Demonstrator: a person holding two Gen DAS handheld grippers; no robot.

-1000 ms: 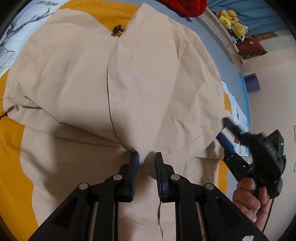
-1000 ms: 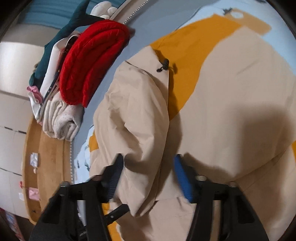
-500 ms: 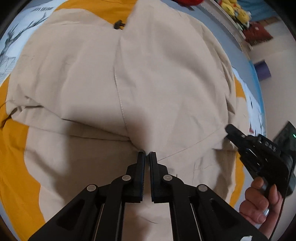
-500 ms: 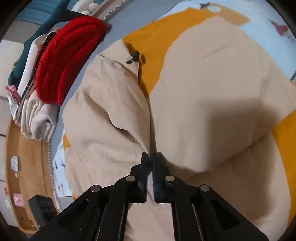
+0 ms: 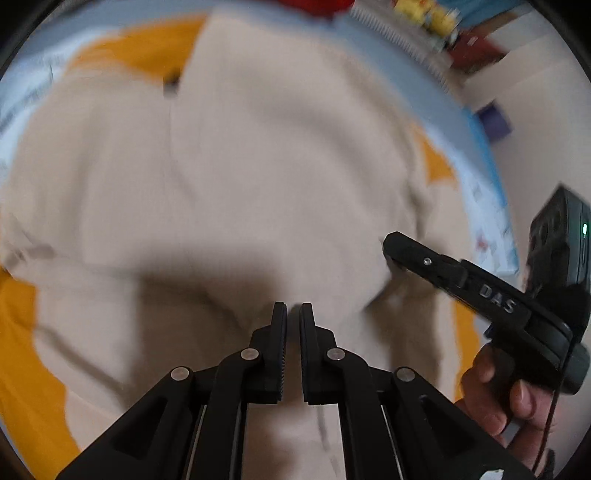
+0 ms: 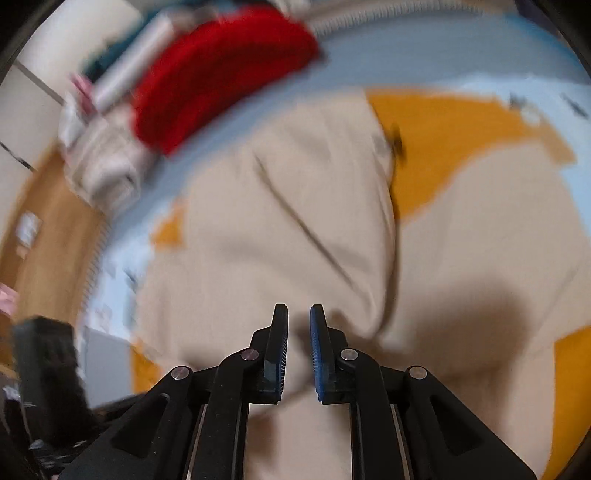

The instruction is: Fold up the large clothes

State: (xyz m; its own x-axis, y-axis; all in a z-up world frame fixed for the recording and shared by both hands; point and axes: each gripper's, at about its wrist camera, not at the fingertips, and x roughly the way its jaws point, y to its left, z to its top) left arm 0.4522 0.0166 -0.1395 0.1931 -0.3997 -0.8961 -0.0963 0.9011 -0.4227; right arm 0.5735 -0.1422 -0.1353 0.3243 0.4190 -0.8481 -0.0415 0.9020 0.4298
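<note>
A large beige garment (image 5: 258, 166) lies spread on a bed with an orange and pale-blue cover; it also fills the right wrist view (image 6: 295, 240). Both views are motion-blurred. My left gripper (image 5: 293, 310) is shut on a fold of the beige cloth near its lower middle. My right gripper (image 6: 298, 314) is shut on the beige cloth at its near edge, its jaws a narrow gap apart with fabric between them. In the left wrist view the right gripper (image 5: 395, 245) shows at the right, held by a hand, its tip against the garment's right edge.
A red cushion (image 6: 221, 70) and folded cream cloth (image 6: 107, 166) lie at the far edge of the bed. A wooden floor (image 6: 48, 221) shows at left. Yellow soft toys (image 5: 424, 14) and a purple object (image 5: 495, 118) sit beyond the bed.
Both grippers closed from open onto the beige cloth about half a second ago. Both are now moving with the fabric, blurring the views; the garment bulges up between them.
</note>
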